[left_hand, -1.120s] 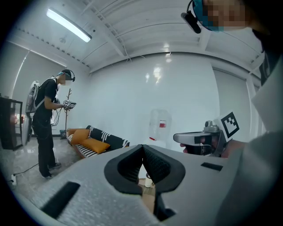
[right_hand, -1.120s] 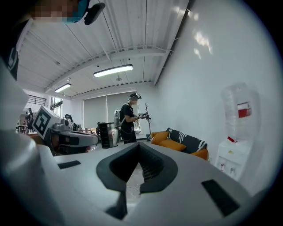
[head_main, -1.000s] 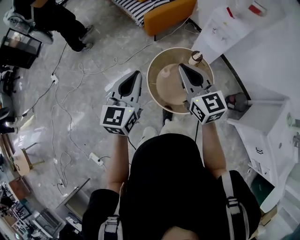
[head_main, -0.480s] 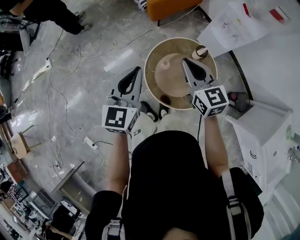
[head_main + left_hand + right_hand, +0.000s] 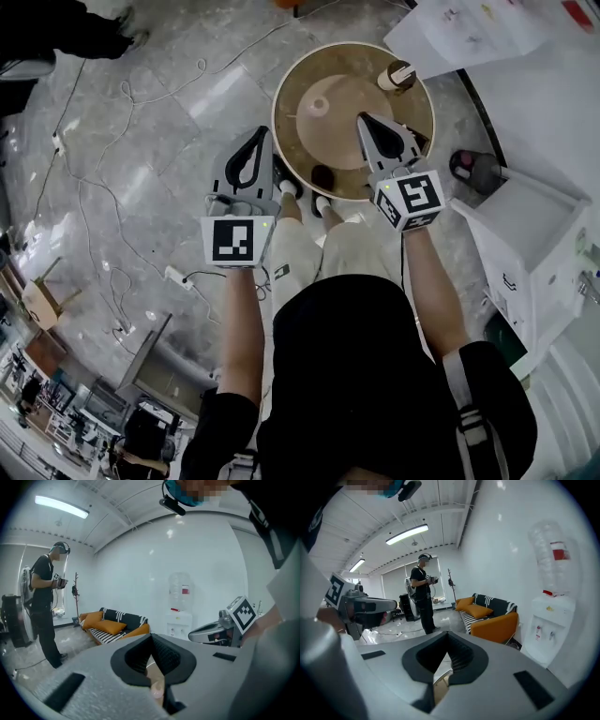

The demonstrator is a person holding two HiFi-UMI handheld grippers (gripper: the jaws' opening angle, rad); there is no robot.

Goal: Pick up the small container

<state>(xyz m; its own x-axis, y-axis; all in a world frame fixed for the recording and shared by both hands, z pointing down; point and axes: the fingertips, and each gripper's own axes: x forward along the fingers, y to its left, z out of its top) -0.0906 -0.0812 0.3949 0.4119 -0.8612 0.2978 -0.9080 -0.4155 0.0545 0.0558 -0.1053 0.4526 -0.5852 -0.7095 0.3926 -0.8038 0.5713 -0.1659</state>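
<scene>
The small container (image 5: 397, 77), a pale cup with a dark top, stands at the far right rim of the round wooden table (image 5: 298, 73). My right gripper (image 5: 362, 119) hangs over the middle of the table, short of the container, its jaws shut with nothing between them (image 5: 446, 634). My left gripper (image 5: 260, 132) is off the table's left edge, above the floor, and its jaws meet at the tip with nothing held (image 5: 152, 637). A pale cone-shaped piece (image 5: 319, 106) sits near the table's centre.
A white cabinet (image 5: 525, 234) stands close on the right, with a dark round object (image 5: 469, 169) beside it. Cables (image 5: 112, 202) and a power strip (image 5: 178, 277) lie on the floor at left. A person in black (image 5: 44, 606), a sofa (image 5: 112, 625) and a water dispenser (image 5: 180, 606) stand further off.
Both grippers have sunk and drawn nearer the table. The right one now reaches over the table's middle. Both stay shut.
</scene>
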